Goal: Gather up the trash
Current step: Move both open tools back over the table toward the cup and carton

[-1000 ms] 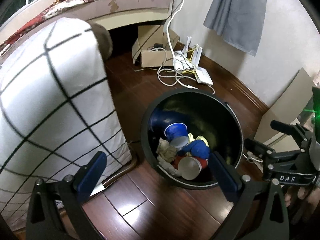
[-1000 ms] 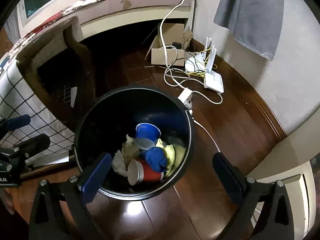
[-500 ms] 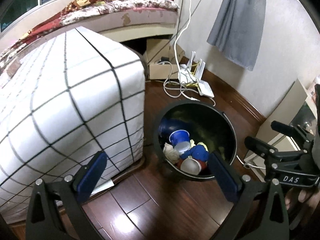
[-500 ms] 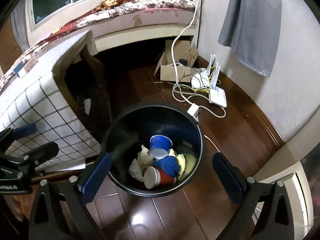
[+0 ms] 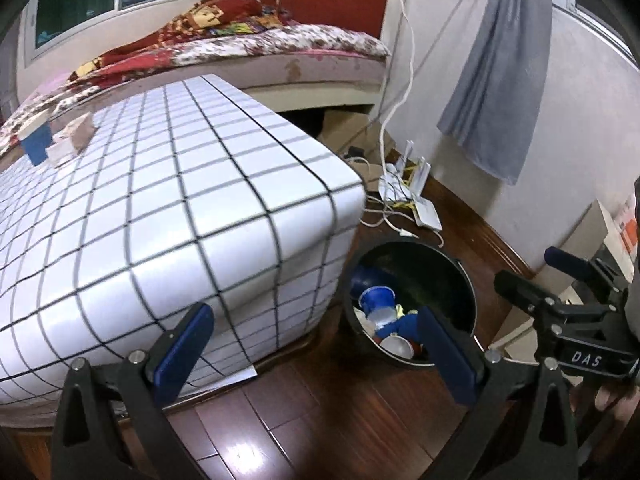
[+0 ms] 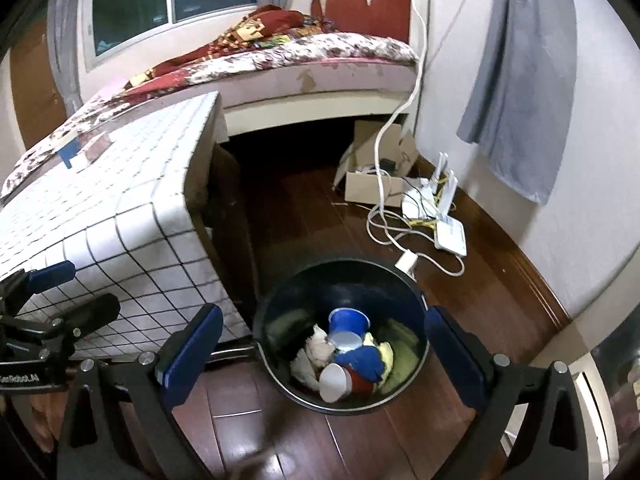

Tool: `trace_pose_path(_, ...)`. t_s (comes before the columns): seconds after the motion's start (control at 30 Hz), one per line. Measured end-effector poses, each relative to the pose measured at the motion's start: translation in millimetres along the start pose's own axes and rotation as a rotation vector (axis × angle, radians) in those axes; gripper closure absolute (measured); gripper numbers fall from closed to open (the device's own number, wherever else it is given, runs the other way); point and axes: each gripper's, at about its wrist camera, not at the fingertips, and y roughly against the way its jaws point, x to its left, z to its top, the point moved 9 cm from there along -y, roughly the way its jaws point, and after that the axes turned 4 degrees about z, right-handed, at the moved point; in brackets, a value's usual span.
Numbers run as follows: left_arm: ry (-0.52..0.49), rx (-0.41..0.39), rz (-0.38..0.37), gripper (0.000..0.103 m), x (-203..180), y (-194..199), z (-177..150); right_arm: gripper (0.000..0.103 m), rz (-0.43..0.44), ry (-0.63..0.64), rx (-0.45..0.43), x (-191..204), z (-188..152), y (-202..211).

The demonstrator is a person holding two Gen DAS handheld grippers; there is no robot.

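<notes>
Both tools, left tool [image 5: 316,356] and right tool [image 6: 320,354], have risen, wide open and empty, above the bin [image 6: 418,308] beside the table edge [image 5: 340,196].

The right gripper [image 6: 320,354] hangs above a black bin [image 6: 420,316] on the wooden floor [image 6: 304,216], its blue-padded fingers [image 6: 190,354] spread wide and empty; inside the bin lie a blue cup [image 6: 347,321], a red cup [image 6: 340,382], blue cloth [image 6: 360,358] and white paper [image 6: 318,346]; the checked desk [image 6: 120,208] stands just left; the left gripper [image 6: 60,296] shows at the left edge, fingers apart; a white router [image 6: 450,234] and cables [image 6: 384,216] lie beyond.
</notes>
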Motion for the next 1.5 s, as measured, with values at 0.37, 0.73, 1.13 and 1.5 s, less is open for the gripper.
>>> trace_pose_path(0.37,0.078,-0.057,0.083,0.001,62.3,20.1,14.0,0.001,0.095,0.062,-0.052,61.8,34.2,-4.3)
trace_pose_path(0.73,0.193,-0.104,0.235,0.001,161.2,48.4,22.4,0.001,0.219,0.145,-0.080,145.7,69.3,-15.8)
trace_pose_path(1.13,0.218,-0.204,0.455,0.001,292.0,99.8,73.0,0.001,0.320,0.240,-0.084,243.4,121.6,-17.3)
trace_pose_path(1.5,0.311,-0.186,0.507,0.001,369.6,76.6,80.0,0.001,0.382,0.277,-0.006,351.3,158.8,-72.7)
